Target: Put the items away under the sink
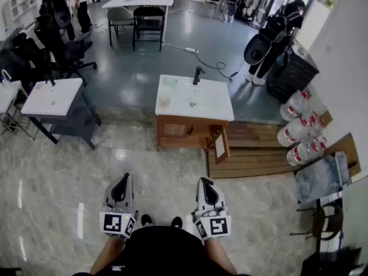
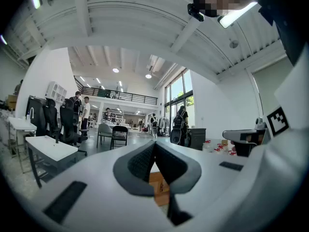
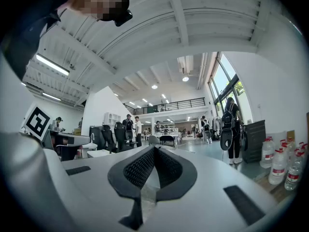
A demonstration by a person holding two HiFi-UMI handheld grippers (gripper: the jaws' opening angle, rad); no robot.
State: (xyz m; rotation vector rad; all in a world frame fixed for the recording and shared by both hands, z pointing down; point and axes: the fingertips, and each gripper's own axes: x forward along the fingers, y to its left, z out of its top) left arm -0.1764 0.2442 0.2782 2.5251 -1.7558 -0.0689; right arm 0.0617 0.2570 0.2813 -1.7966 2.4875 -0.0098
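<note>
A sink unit [image 1: 210, 104] with a white top and a wooden cabinet stands in the middle of the head view, a few steps ahead of me. It has a dark faucet [image 1: 198, 73], and its cabinet door [image 1: 220, 146] hangs open at the front right. Small pale items [image 1: 165, 100] rest on the left of the top, too small to identify. My left gripper [image 1: 122, 180] and right gripper [image 1: 205, 183] are held low near my body, both shut and empty. In the gripper views the left gripper [image 2: 154, 144] and right gripper [image 3: 154, 149] have their pads meeting at the tips.
A second white sink table [image 1: 53, 96] stands to the left. A wooden platform [image 1: 261, 149] lies right of the cabinet, with large water bottles [image 1: 299, 125] by the right wall. A person with a backpack [image 1: 275, 36] stands behind, near a cable [image 1: 208, 62] on the floor. Chairs and tables stand farther back.
</note>
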